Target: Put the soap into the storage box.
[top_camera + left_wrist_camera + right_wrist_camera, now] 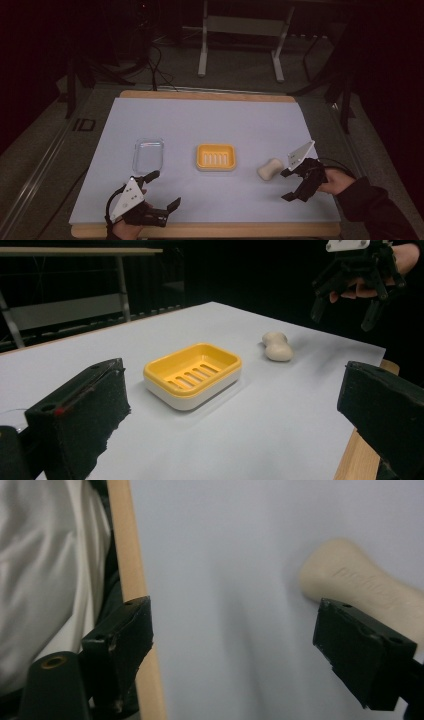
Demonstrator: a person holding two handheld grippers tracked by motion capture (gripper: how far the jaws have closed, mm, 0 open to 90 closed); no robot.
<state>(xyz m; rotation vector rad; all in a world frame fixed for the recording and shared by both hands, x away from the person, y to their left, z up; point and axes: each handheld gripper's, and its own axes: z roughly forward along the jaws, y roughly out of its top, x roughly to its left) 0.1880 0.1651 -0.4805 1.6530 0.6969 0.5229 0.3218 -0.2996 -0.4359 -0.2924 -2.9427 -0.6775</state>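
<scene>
Right gripper, jaws wide and empty, hovers just right of the soap, probably to grasp it; left gripper waits wide, empty.

Looks like a lab or test room, not a home. Dark space, lighting only on the table, which is a wooden board under a plain white sheet. Grey floor behind it with loose black cables running across. A bare metal bench frame stands at the back, and black tripod-type stand legs sit at both sides. Walls too dark to make out.
</scene>
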